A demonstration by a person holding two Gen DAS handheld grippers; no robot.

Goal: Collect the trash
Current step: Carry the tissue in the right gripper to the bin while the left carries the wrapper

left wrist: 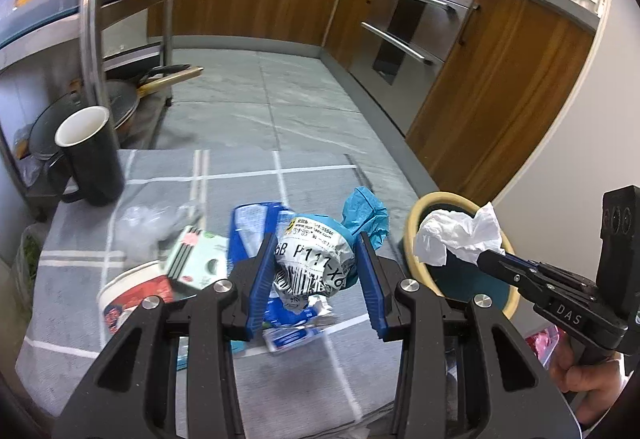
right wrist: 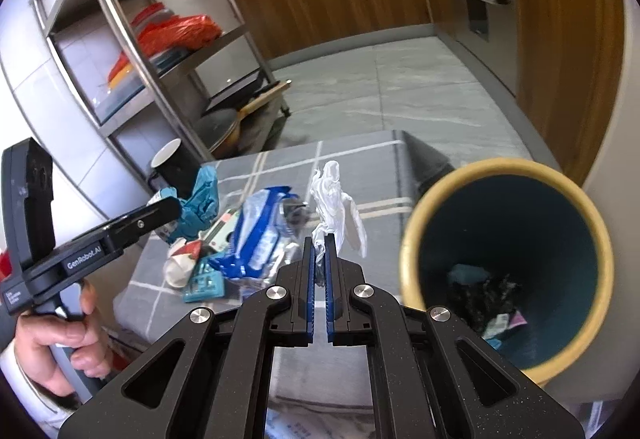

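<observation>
**Spotter:** Kitchen floor tiles and wood cabinets ran behind the grey checked cloth (left wrist: 80, 271) you worked over. Your left gripper (left wrist: 316, 275) had its blue pads clamped on a crumpled white parcel bag with a printed barcode label and teal plastic tail (left wrist: 312, 259). Your right gripper (right wrist: 319, 251) had its pads nearly together, pinching a crumpled white tissue (right wrist: 336, 207).

**Operator:** Where was the bin from there?

**Spotter:** Your round dark-blue bin with a cream rim (right wrist: 408, 239) stood just right of the cloth, some scraps already at its bottom. From the left wrist view, the tissue hung over that rim. I judged you were mid-carry with both pieces. The next move called for letting the tissue go over the mouth, then swinging the parcel bag rightward to the bin. More litter, including a blue-and-white plastic wrapper (right wrist: 256, 235), lay left of the bin on the cloth.
</observation>
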